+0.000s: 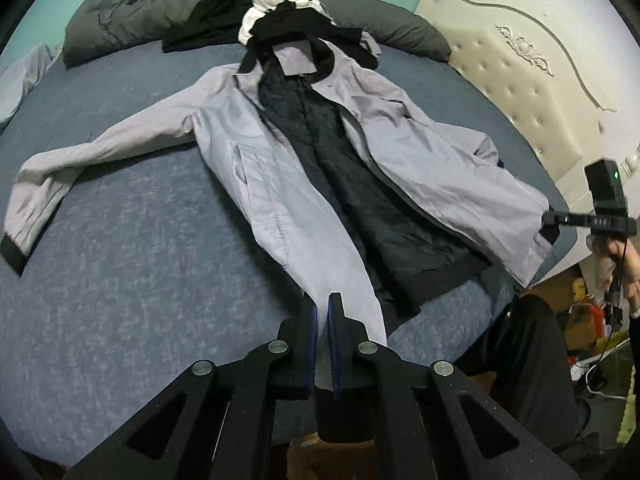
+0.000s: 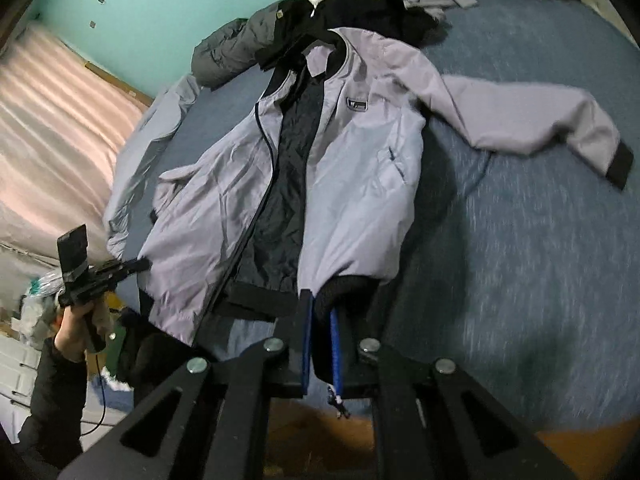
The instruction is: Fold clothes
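1. Nearest the lens in the left wrist view, the left gripper (image 1: 323, 312) has its blue-padded fingers pressed together on the jacket's (image 1: 280, 184) grey front panel at the hem, which is pinched between them and drawn up off the bed (image 1: 120, 280).
2. Its left sleeve (image 1: 60, 184) lies stretched out flat across the blue cover, dark cuff at the far end.
3. At the middle, the jacket lies open, front up, its dark lining (image 1: 336, 160) showing between the two grey panels; the collar points toward a pile of dark and white clothes (image 1: 280, 12) and grey pillows (image 1: 132, 20) at the far side.
4. Further right, in the right wrist view, the right gripper (image 2: 320, 312) is clamped on the black ribbed hem band (image 2: 348, 284) of the other panel.
5. Judging by the creases, the shell is thin, light and rather slick, so it will sag and slide rather than hold a fold; the padded lining adds some bulk.
6. Ribbed hem and cuffs look like the surest holds; smooth panel cloth may slip from the pads.
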A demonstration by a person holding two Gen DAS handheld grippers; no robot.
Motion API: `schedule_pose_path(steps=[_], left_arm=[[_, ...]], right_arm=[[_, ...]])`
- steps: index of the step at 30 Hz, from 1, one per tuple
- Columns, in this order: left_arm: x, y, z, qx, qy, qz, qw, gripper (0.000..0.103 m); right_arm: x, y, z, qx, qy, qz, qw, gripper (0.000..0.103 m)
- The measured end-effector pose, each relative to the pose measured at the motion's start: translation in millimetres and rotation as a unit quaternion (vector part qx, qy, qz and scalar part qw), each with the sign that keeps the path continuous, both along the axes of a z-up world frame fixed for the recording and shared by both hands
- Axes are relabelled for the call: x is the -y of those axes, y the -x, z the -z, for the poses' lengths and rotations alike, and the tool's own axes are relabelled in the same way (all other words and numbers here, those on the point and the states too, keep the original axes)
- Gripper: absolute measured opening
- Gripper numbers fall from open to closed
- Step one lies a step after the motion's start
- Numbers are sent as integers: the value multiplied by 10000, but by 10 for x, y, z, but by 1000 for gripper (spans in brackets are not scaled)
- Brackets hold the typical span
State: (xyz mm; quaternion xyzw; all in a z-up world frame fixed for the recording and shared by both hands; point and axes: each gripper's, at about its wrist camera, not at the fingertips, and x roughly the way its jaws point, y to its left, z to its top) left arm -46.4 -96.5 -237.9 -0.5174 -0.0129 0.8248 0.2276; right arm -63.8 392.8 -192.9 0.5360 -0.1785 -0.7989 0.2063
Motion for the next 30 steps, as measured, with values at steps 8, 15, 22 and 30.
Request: schedule_pose_path(steps=[8,15,22,30], left_arm=[[172,74,395,600,353,-379,9969,10],[281,78,307,354,439,-668,9962,35],[205,135,222,110,302,-681,9972,35],[-32,228,340,146,137,-553,9983,38]], right_arm=[[72,32,592,517,-1297,175,9900,13],[67,188,303,-115,-1861,480,9813,50],[246,409,222,-341,-1621,420,9853,50],[1125,709,737,-73,-1432,-707,9871,50]])
